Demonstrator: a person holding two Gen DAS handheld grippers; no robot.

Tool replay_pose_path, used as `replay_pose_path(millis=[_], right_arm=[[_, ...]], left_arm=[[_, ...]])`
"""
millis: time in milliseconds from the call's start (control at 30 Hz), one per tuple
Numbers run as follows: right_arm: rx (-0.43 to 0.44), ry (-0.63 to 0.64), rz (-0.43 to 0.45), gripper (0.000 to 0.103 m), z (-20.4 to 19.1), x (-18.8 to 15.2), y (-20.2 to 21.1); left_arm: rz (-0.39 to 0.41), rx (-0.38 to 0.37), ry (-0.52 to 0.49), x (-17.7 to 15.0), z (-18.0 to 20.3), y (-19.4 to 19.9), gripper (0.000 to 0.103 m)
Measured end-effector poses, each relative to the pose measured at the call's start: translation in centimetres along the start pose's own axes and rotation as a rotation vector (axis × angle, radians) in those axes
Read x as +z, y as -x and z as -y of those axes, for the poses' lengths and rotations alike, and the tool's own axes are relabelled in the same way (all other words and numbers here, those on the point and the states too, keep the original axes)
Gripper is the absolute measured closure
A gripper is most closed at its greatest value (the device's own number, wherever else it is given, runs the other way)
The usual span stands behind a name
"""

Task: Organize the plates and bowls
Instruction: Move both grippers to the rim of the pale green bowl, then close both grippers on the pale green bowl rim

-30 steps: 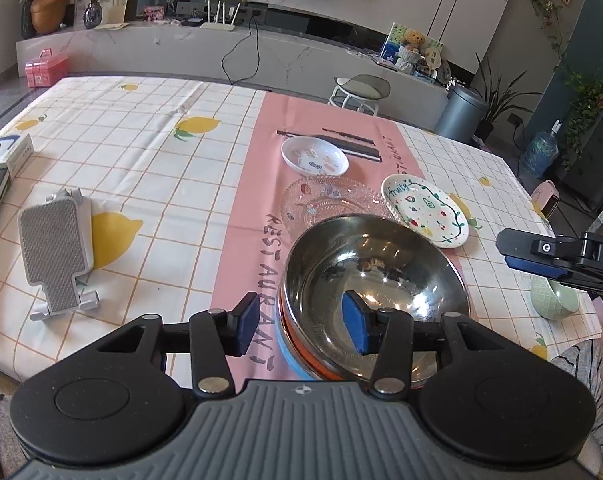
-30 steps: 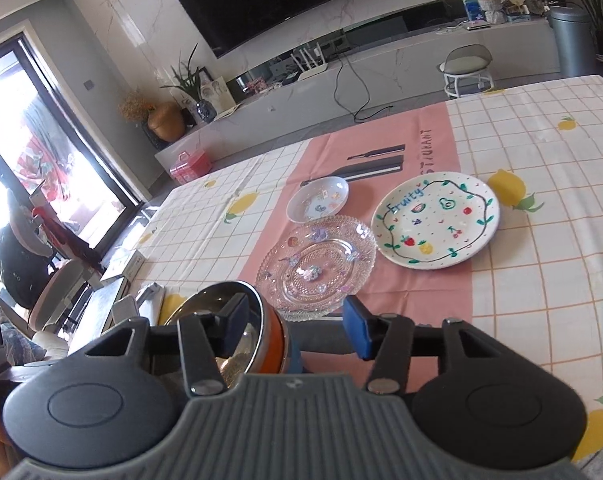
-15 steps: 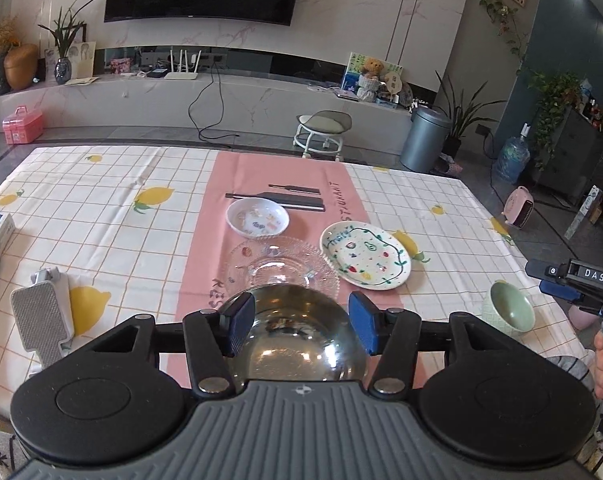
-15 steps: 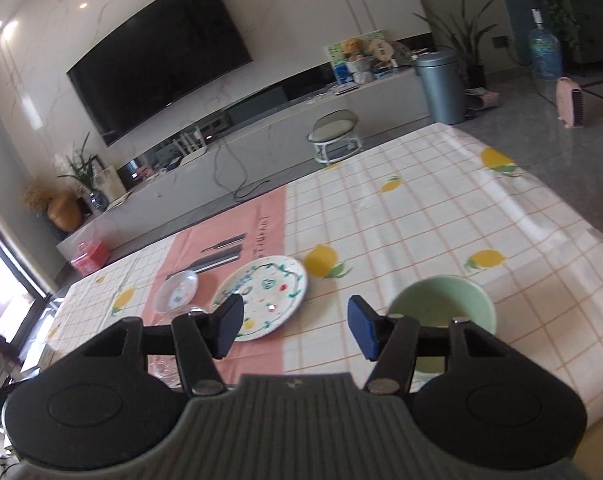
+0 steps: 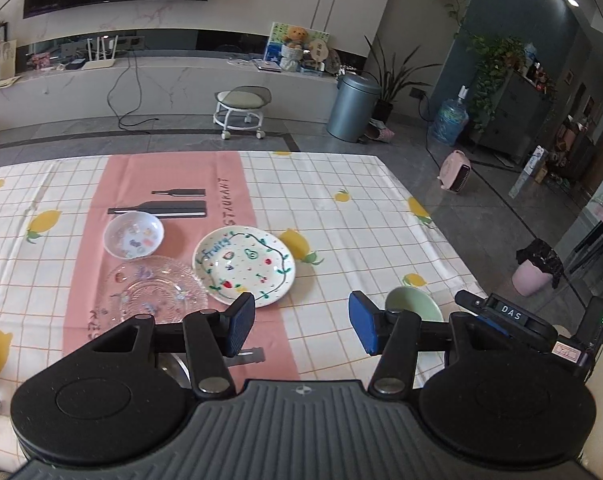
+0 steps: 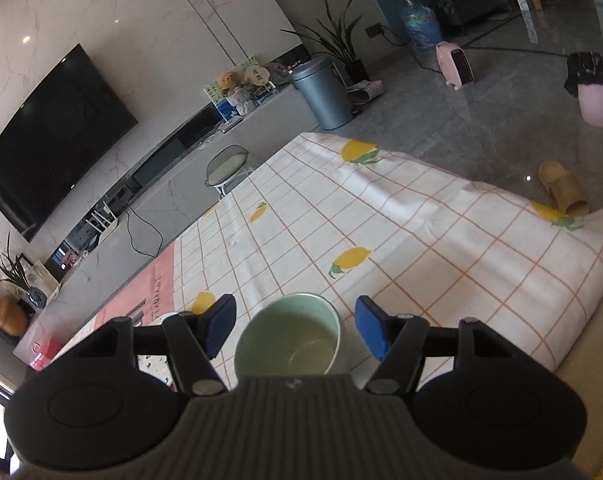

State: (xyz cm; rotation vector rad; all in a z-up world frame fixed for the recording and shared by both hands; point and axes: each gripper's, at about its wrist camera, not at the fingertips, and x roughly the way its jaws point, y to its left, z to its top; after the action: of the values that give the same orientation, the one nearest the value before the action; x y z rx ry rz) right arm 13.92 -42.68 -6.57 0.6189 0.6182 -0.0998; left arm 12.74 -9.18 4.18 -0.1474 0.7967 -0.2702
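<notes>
A pale green bowl (image 6: 289, 336) stands on the checked tablecloth, between the open fingers of my right gripper (image 6: 295, 330), untouched. It also shows in the left wrist view (image 5: 413, 305), behind my right-hand finger. My left gripper (image 5: 301, 328) is open and empty above the table's near edge. Ahead of it lie a white fruit-painted plate (image 5: 243, 265), a clear glass plate (image 5: 155, 294) and a small white dish (image 5: 133, 235). A sliver of the steel bowl (image 5: 173, 364) shows under my left finger.
The right gripper's body (image 5: 513, 322) sits at the right in the left wrist view. The table's right edge (image 6: 573, 336) drops to the floor close to the green bowl. A slipper (image 6: 563, 192) lies on the floor beyond.
My left gripper has lifted off the steel bowl stack and swung right. My right gripper has swung right and moved in so the green bowl sits between its fingers.
</notes>
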Motion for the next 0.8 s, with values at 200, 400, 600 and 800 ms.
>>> replay_pose_path(millis=[200,400,600,800], right_arm=[[-0.011,-0.052,-0.055,0.024,0.5,0.1,-1.0],[-0.009,-0.077,-0.1,0.024,1.0,0.2,-1.8],[-0.009,-0.125,-0.173,0.025,1.6,0.5,-3.2],[-0.032,-0.147,-0.206,0.026,1.8,0.8,-4.3]], left_arm=[[-0.076,-0.068,-0.015,0.6,3.4,-4.2,0.041],[-0.18,-0.116,-0.007,0.9,4.9,-8.8,0.041],[-0.247,-0.079,-0.084,0.3,6.5,-11.4,0.041],[-0.279,-0.062,-0.15,0.2,8.0,-13.7,0.041]])
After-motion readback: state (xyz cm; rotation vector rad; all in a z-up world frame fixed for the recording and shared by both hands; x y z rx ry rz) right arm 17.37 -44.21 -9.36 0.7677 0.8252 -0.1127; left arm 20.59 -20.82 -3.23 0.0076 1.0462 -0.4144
